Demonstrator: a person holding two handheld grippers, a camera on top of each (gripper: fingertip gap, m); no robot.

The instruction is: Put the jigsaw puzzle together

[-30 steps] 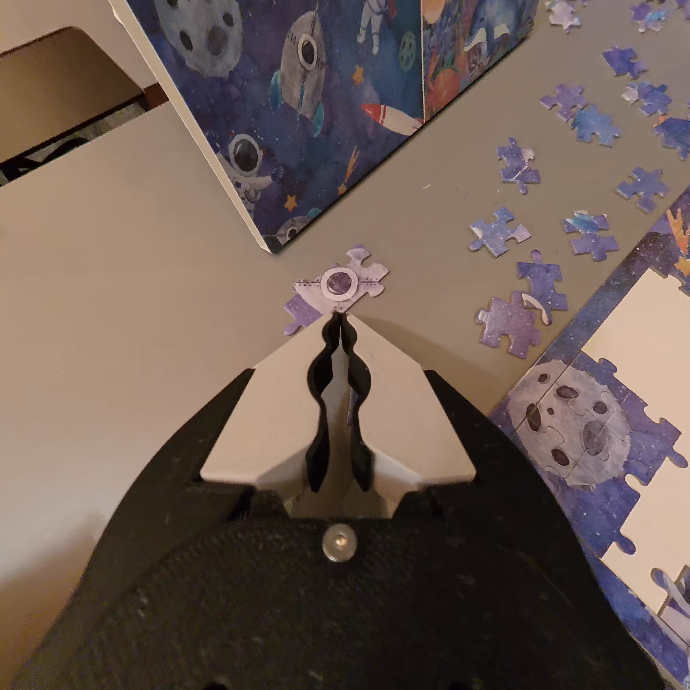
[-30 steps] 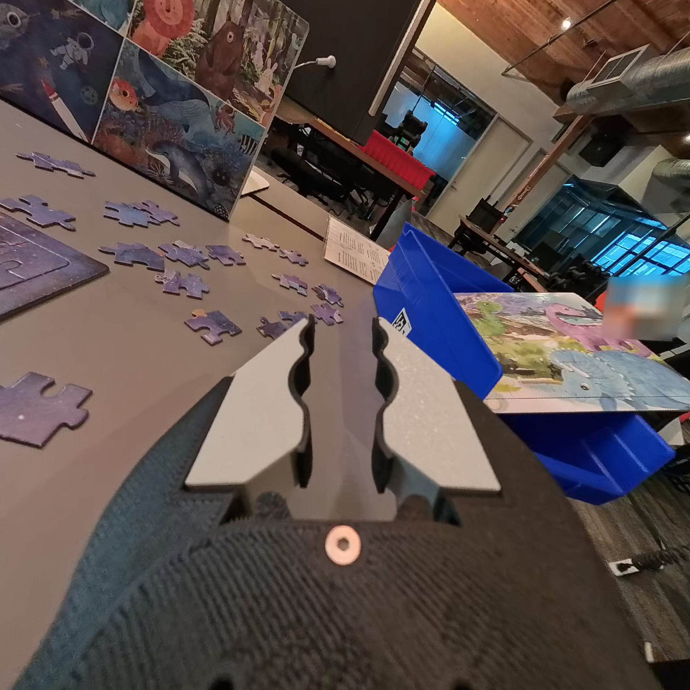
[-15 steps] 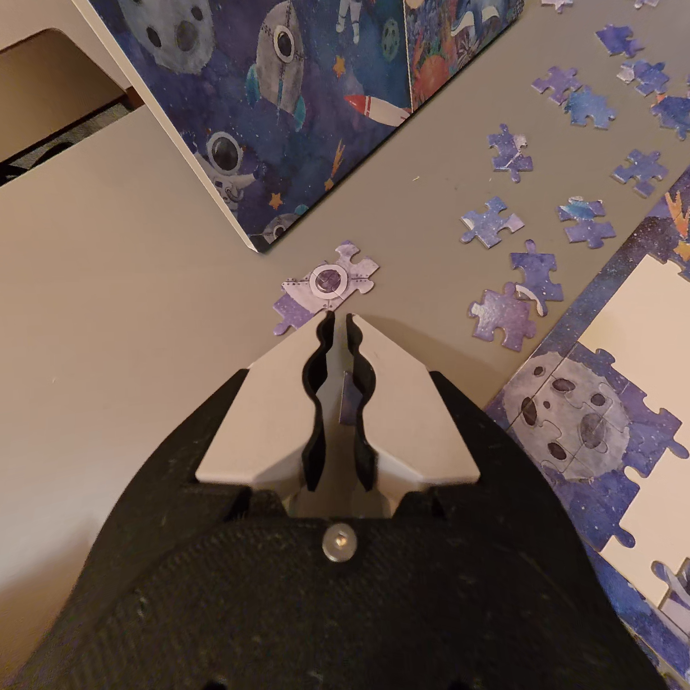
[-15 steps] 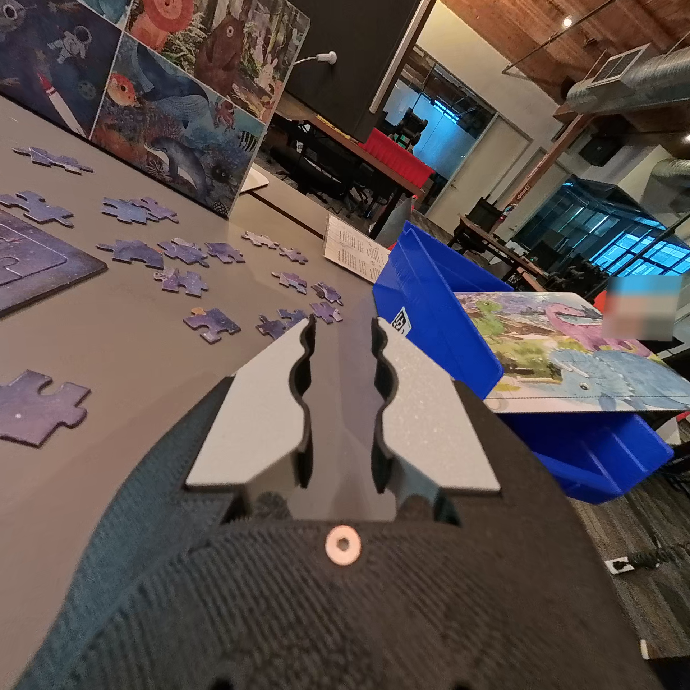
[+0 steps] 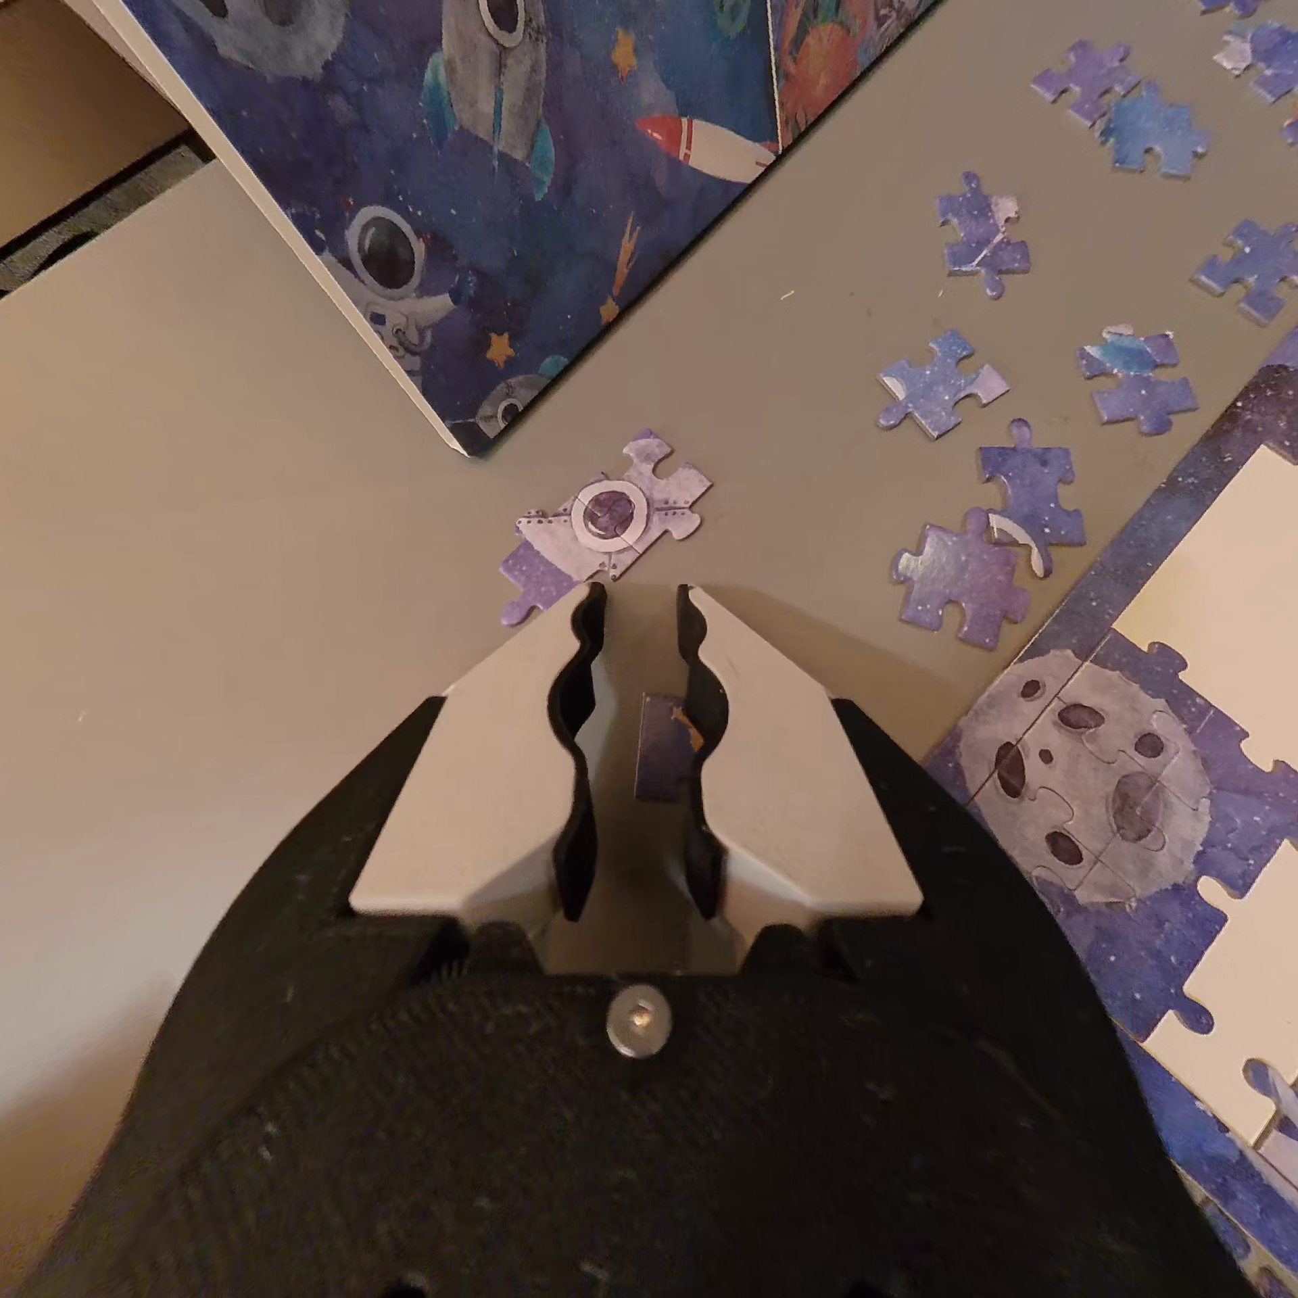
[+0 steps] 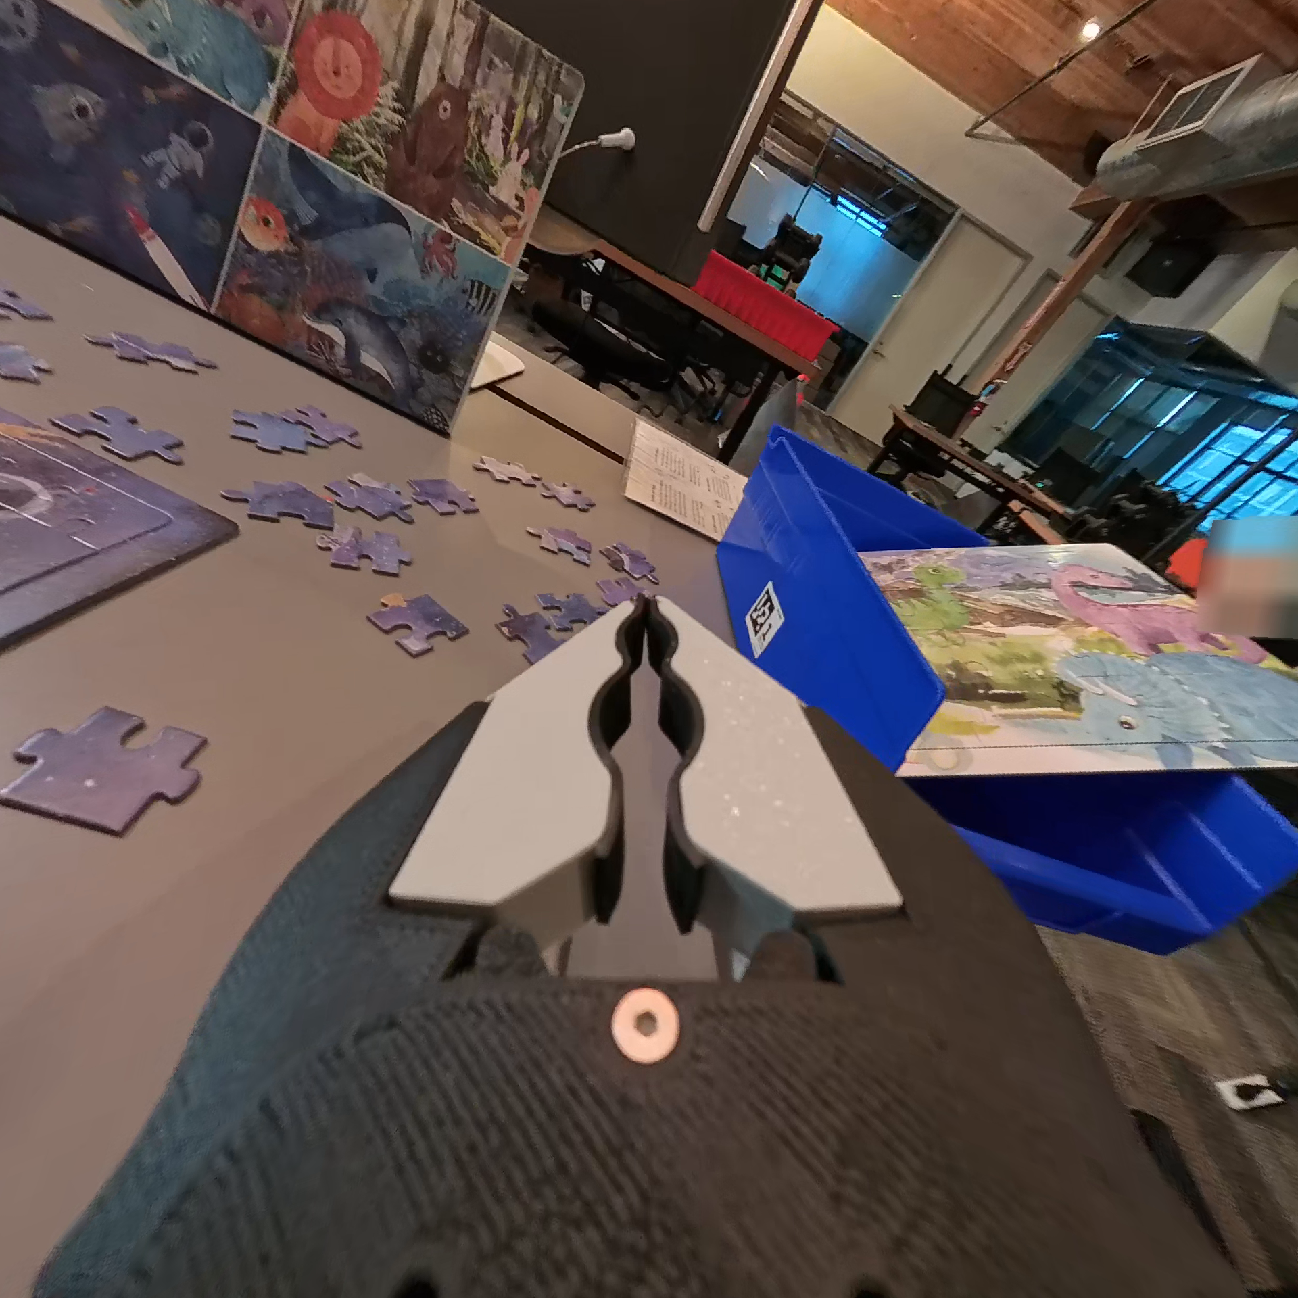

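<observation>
In the left wrist view, two joined pale purple puzzle pieces with a round porthole (image 5: 607, 520) lie flat on the grey table. My left gripper (image 5: 640, 593) is open just short of them, with its pads off them. A dark blue scrap (image 5: 664, 744) shows low in the gap by the right finger; I cannot tell what it is. The puzzle board (image 5: 1229, 562), with its moon corner fitted, lies to the right. My right gripper (image 6: 645, 602) is shut with nothing between its tips, above the table near loose blue pieces (image 6: 418, 621).
An upright picture board (image 5: 492, 175) stands behind the porthole pieces and also shows in the right wrist view (image 6: 337, 232). Loose pieces (image 5: 962, 583) lie between it and the puzzle board. A blue bin (image 6: 829, 583) holding a dinosaur puzzle (image 6: 1096, 667) and a paper sheet (image 6: 681, 477) sit at the right. Left tips to right tips: about 45 centimeters. About 4 centimeters separates my left fingertips from the dark blue scrap (image 5: 664, 744).
My left gripper was shut with its tips at the porthole pieces; it has opened and the pieces stay on the table. My right gripper was open and has shut on air.
</observation>
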